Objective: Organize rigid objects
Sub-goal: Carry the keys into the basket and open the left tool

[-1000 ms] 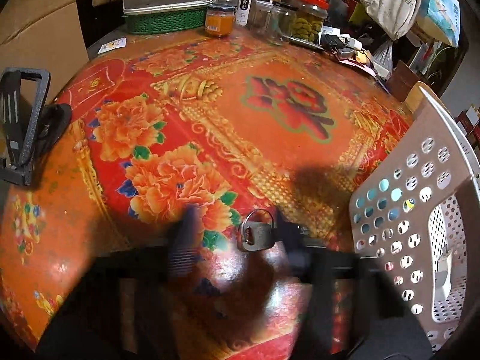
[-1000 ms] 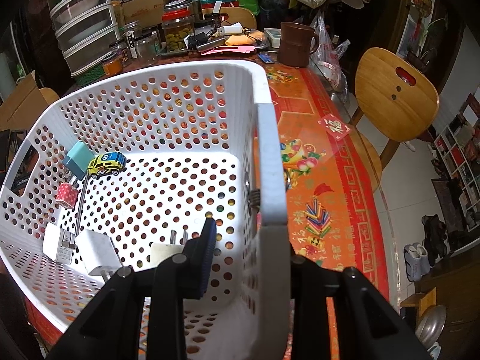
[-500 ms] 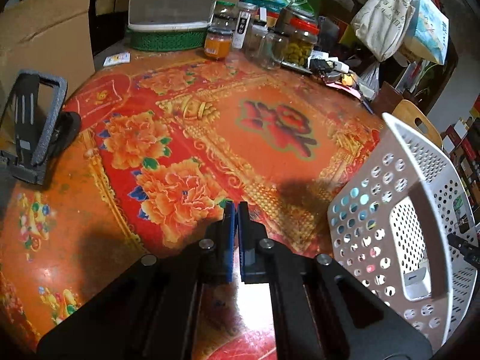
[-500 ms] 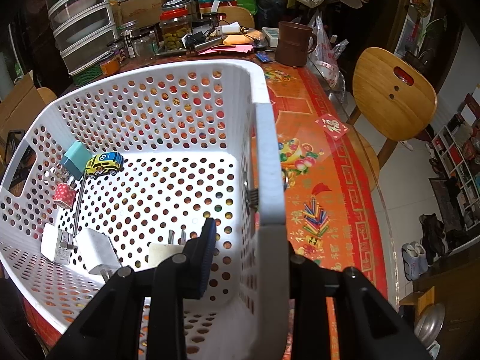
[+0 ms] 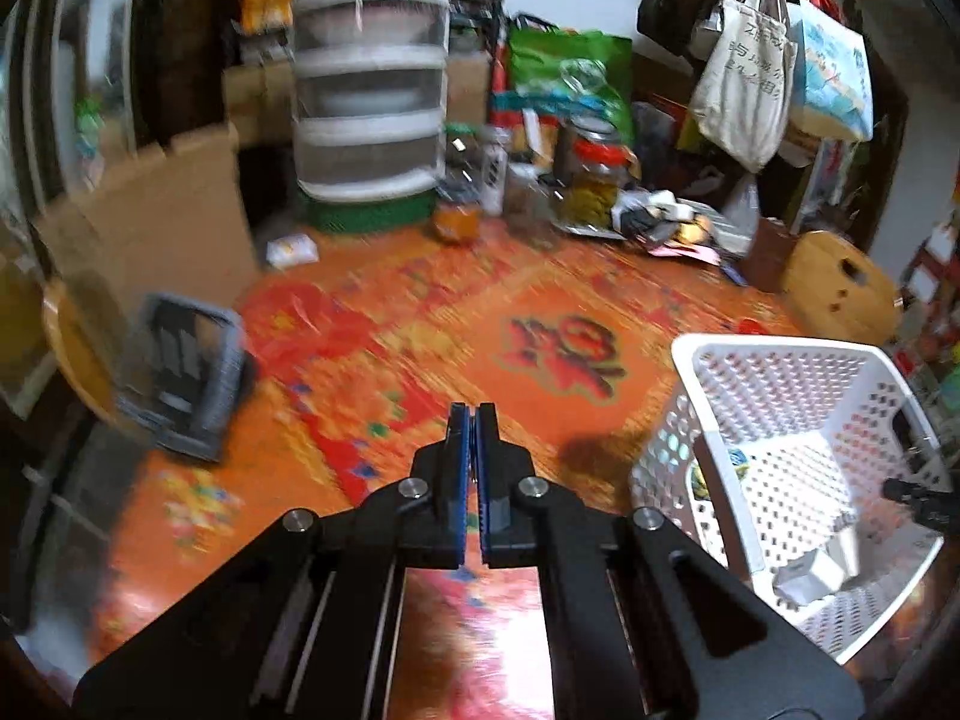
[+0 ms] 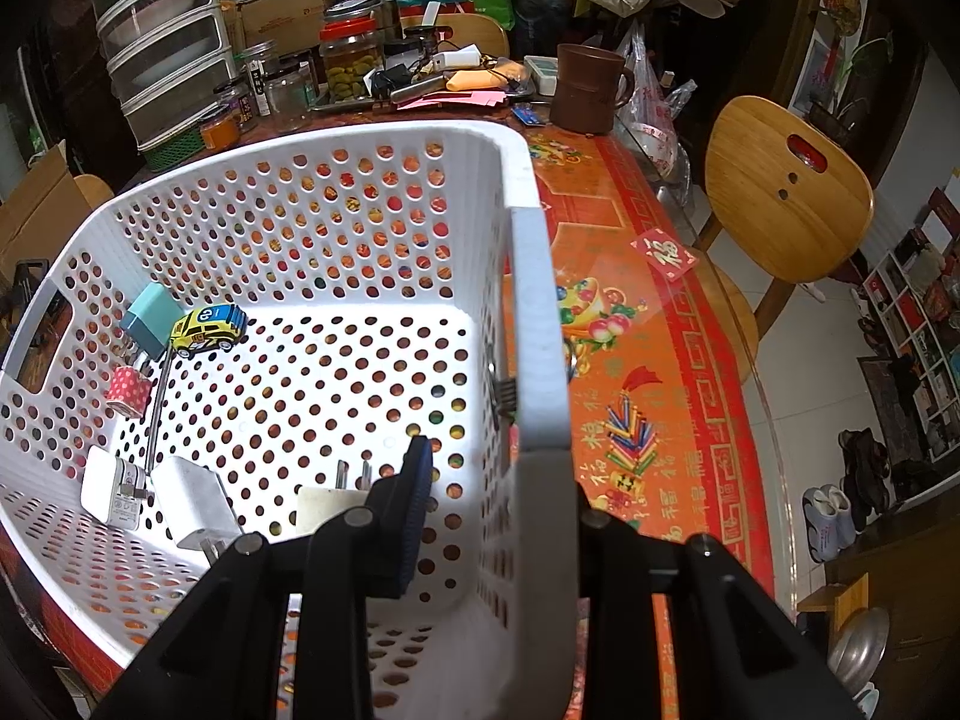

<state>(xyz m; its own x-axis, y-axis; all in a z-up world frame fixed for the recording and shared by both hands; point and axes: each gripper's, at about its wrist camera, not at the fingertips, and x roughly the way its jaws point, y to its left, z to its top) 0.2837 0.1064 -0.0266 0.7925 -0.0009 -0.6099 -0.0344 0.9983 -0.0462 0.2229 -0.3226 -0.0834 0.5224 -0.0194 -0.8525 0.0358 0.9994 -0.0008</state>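
Now right tongs (image 6: 480, 468) pinch the perforated white basket's (image 6: 336, 228) wall (left tongs (image 5: 472, 420) pressed together).

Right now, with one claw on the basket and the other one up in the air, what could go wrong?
1. The right claw straddles only the white basket's side wall; lifting there could tip it and slide the toy car and chargers.
2. The left claw is shut and raised above the table, and nothing shows between its fingers, so whatever it carries could slip unnoticed.
3. The left view is blurred, so it could strike the basket rim.
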